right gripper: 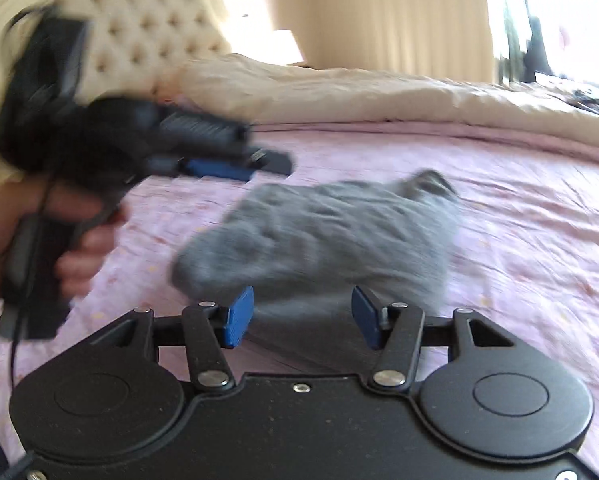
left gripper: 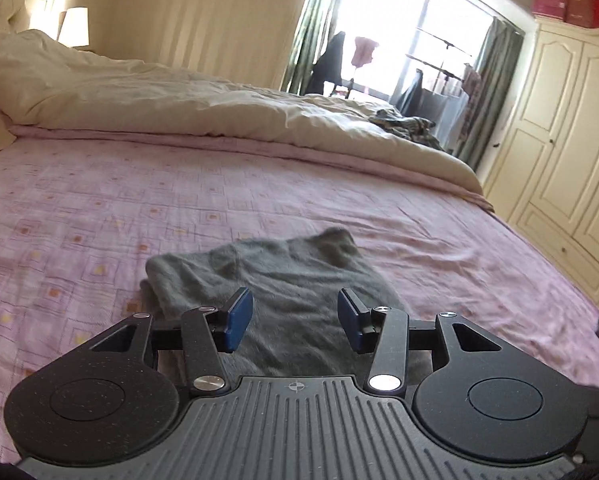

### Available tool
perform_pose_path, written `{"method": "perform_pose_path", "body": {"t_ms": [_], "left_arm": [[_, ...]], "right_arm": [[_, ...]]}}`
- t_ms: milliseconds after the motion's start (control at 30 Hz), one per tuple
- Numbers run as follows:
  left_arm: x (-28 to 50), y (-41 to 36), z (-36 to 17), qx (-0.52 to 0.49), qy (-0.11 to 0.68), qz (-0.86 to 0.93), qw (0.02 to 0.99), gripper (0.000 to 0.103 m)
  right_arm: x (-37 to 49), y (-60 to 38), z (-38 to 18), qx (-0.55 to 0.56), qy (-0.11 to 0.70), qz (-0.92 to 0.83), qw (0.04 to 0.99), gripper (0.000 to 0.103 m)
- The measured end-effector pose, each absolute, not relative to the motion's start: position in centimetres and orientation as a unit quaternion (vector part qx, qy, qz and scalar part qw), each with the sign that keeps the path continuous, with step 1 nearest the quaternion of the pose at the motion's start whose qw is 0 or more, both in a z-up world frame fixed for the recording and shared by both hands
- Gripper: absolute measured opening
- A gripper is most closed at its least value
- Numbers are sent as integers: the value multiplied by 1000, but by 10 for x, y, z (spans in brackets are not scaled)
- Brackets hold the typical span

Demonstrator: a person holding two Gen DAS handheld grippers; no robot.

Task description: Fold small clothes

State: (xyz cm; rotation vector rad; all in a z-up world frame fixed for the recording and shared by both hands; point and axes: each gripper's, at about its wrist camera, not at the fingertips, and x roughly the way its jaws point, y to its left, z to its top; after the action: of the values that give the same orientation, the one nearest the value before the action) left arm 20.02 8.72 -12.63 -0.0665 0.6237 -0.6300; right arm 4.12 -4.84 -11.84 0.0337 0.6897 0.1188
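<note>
1. Daylight pours in through the tall window (left gripper: 403, 40) with dark green curtains; its panes are blown out to white glare in both views
2. The lit white bedside lampshade (left gripper: 75, 26) adds a warm glow on the cream wall
3. The pink patterned bed sheet (left gripper: 99, 216) is evenly bright, with soft shadow beneath the black left gripper (left gripper: 295, 318)
4. The right wrist view is heavily motion-blurred: the folded grey fleece garment (right gripper: 319, 236) smears, and the hand (right gripper: 71, 236) too
5. Fisheye distortion bends the cream panelled wardrobe (left gripper: 559, 152) and darkens the corners
</note>
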Motion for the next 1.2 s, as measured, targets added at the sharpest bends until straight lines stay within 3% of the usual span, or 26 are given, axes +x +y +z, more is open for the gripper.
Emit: {"method": "perform_pose_path", "body": {"t_ms": [167, 267, 600, 933, 1200], "left_arm": [[200, 90, -166, -21, 347, -282, 894, 45], [195, 95, -176, -12, 335, -286, 898, 45], [180, 96, -184, -10, 307, -283, 909, 45], [183, 101, -182, -29, 317, -287, 904, 45], [187, 99, -175, -21, 327, -289, 899, 45]], "right_arm": [[39, -79, -119, 22, 344, 21, 939, 61], [41, -92, -114, 28, 336, 6, 941, 61], [118, -105, -109, 86, 314, 67, 943, 61], [218, -133, -162, 101, 412, 16, 905, 62], [213, -160, -145, 111, 393, -50, 912, 66]]}}
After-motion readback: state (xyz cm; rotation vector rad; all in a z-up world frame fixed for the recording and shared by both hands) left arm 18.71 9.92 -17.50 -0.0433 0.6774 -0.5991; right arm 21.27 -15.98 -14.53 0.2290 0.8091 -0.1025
